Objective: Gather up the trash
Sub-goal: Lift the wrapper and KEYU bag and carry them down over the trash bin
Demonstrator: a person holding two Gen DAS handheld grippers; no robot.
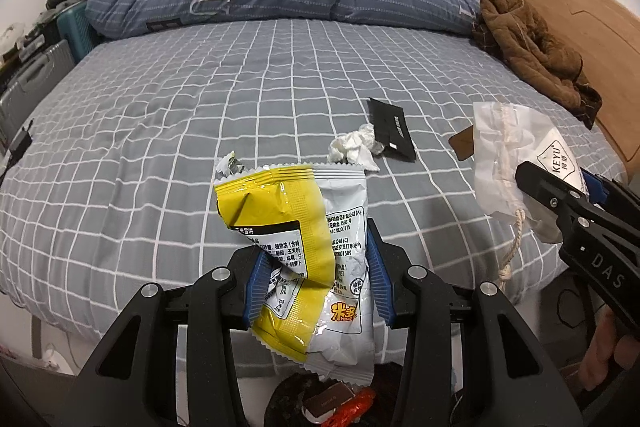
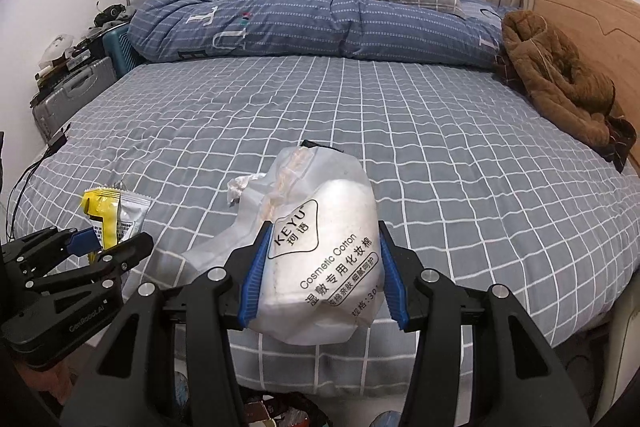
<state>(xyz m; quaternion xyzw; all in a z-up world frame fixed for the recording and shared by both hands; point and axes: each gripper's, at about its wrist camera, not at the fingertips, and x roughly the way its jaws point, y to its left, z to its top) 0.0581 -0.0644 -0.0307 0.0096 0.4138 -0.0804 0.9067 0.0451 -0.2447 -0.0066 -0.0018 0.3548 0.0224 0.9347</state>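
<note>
The crinkled yellow-and-white foil snack wrapper (image 1: pixel 304 259) sits clamped in the left gripper (image 1: pixel 316 267) fingers above a dark bin (image 1: pixel 288 399) (partly hidden); the right gripper (image 2: pixel 320 275) fingers pinch a translucent white cosmetic-cotton bag (image 2: pixel 320 259). Either slick pack could slip and miss the bin. On the grey checked bed (image 1: pixel 160 131) remain a crumpled white tissue (image 1: pixel 354 147) and flat black packet (image 1: pixel 392 129) — nothing blocks them.

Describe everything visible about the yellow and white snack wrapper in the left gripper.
The snack wrapper is a crinkled, glossy foil-like packet, yellow on one side and white on the other, with printed Chinese text, a black-bordered label panel and serrated ends. It looks empty and creased. It stands roughly upright, clamped between the blue pads of the left gripper, lifted off the grey checked bedsheet; nothing else touches it.
</note>
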